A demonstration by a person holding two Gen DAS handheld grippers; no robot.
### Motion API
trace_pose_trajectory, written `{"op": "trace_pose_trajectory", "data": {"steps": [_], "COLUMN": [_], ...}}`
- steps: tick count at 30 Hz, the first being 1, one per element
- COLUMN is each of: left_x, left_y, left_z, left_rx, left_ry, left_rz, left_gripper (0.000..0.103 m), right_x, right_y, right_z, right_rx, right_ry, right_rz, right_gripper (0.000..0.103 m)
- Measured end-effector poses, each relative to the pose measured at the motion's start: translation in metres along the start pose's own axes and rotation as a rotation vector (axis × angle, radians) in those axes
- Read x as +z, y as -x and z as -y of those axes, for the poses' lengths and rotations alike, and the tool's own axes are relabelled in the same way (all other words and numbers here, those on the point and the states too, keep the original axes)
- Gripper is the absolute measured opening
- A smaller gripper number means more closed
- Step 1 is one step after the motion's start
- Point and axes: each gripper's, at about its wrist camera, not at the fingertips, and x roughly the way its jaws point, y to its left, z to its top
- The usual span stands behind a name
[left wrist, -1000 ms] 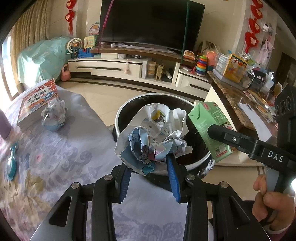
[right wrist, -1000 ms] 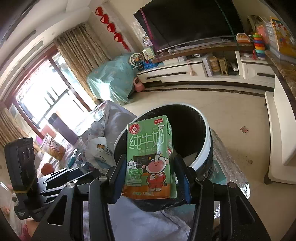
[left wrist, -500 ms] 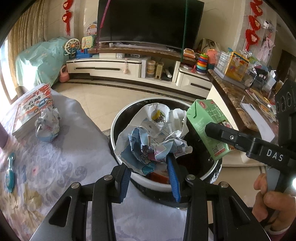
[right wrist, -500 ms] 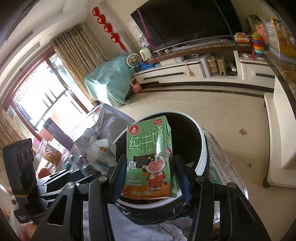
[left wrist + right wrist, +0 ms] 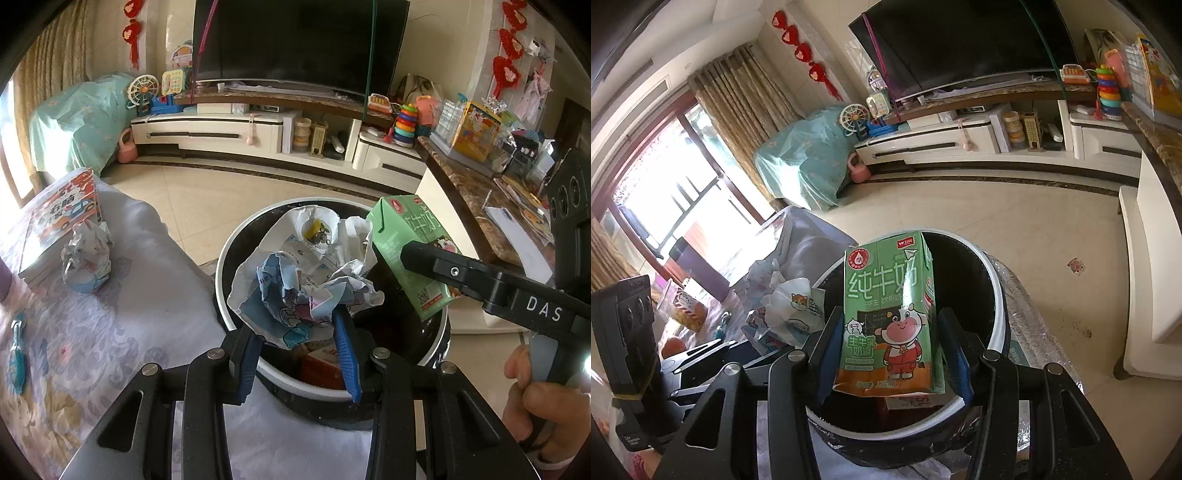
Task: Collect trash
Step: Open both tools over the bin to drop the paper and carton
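Observation:
My left gripper (image 5: 301, 345) is shut on a crumpled printed paper wad (image 5: 306, 273) and holds it over the round black trash bin with a white rim (image 5: 227, 280). My right gripper (image 5: 892, 349) is shut on a green milk carton (image 5: 892, 317) with a cartoon cow, held upright over the same bin (image 5: 995, 295). The carton (image 5: 408, 251) and the right gripper's arm also show at the right of the left wrist view. A red box lies inside the bin (image 5: 321, 367). The paper wad shows left of the carton in the right wrist view (image 5: 792, 310).
A second crumpled wad (image 5: 86, 256) sits on the patterned grey tablecloth (image 5: 122, 332) beside a stack of books (image 5: 59, 221). A teal brush (image 5: 16, 354) lies at the left edge. A marble counter (image 5: 476, 195) stands right; tiled floor and TV cabinet beyond.
Both grippers have moved forward with their loads, so the bin now lies closer beneath them. The grips on the paper and the carton are unchanged.

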Motion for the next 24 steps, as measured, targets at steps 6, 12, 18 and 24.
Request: {"op": "trace_pose_trajectory", "data": {"steps": [6, 12, 18, 24], "left_x": [0.003, 0.005, 0.01, 0.007], "left_y": [-0.005, -0.009, -0.013, -0.01], "left_z": [0.001, -0.001, 0.002, 0.002], "left_rx": [-0.001, -0.006, -0.004, 0.016], "left_ry": [-0.005, 0.001, -0.011, -0.008], "left_rz": [-0.006, -0.013, -0.021, -0.002], "left_gripper": [0.037, 0.037, 0.039, 0.052], "right_x": [0.002, 0.002, 0.006, 0.007], "right_y": [-0.003, -0.006, -0.009, -0.005], "right_z": [0.0, 0.002, 0.006, 0.009], "right_rx": [-0.008, -0.013, -0.018, -0.02], "right_ry": [-0.001, -0.008, -0.014, -0.036], "right_rz": [-0.005, -0.014, -0.017, 0.004], "right_gripper": [0.051, 0.051, 0.051, 0.054]}}
